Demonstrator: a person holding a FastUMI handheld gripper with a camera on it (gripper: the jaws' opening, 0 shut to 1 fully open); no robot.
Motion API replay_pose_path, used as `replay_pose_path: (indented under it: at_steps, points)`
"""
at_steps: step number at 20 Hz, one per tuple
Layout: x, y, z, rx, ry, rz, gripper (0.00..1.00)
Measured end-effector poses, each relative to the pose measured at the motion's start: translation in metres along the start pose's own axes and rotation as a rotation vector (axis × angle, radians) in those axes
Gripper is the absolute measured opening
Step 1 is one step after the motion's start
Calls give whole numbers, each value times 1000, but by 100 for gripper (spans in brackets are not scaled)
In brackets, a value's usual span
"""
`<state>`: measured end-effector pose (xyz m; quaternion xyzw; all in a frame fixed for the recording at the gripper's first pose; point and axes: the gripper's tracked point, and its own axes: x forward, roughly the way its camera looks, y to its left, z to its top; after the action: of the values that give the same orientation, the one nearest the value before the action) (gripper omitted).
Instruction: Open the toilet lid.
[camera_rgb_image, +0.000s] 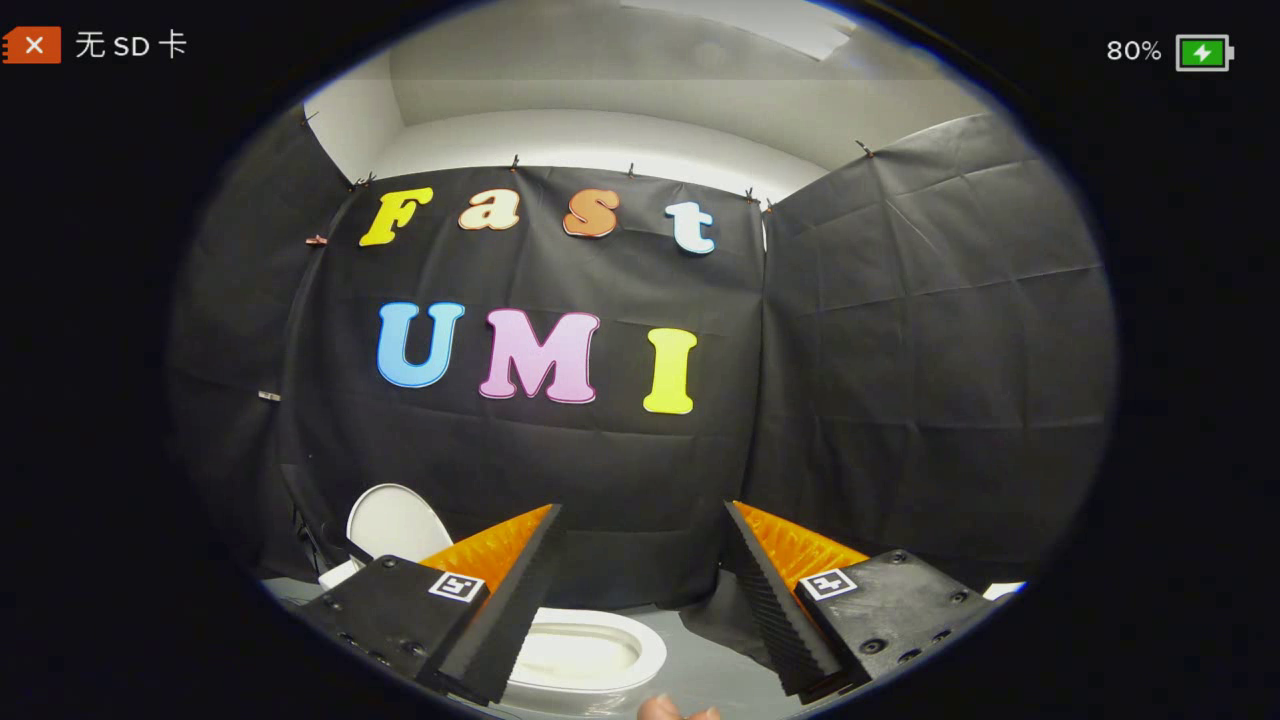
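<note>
The toilet lid (395, 522), standing raised against the booth wall, looks like smooth, glossy white plastic, and the toilet bowl (590, 655) below it has the same hard shine, like glazed ceramic. The wall (900, 350) behind is matt black cloth, creased in squares from folding. The floor (710, 670) is a dull, even grey. The claw (642, 530), spread wide with nothing between, has ribbed, matt inner faces on its fingers (770, 600).
</note>
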<state>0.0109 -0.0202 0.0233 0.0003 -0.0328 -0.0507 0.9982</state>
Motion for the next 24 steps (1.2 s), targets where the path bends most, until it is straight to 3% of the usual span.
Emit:
replay_pose_path:
  at_steps: [24]
  points:
    - [-1, 0, -3, 25, 15, -4, 98]
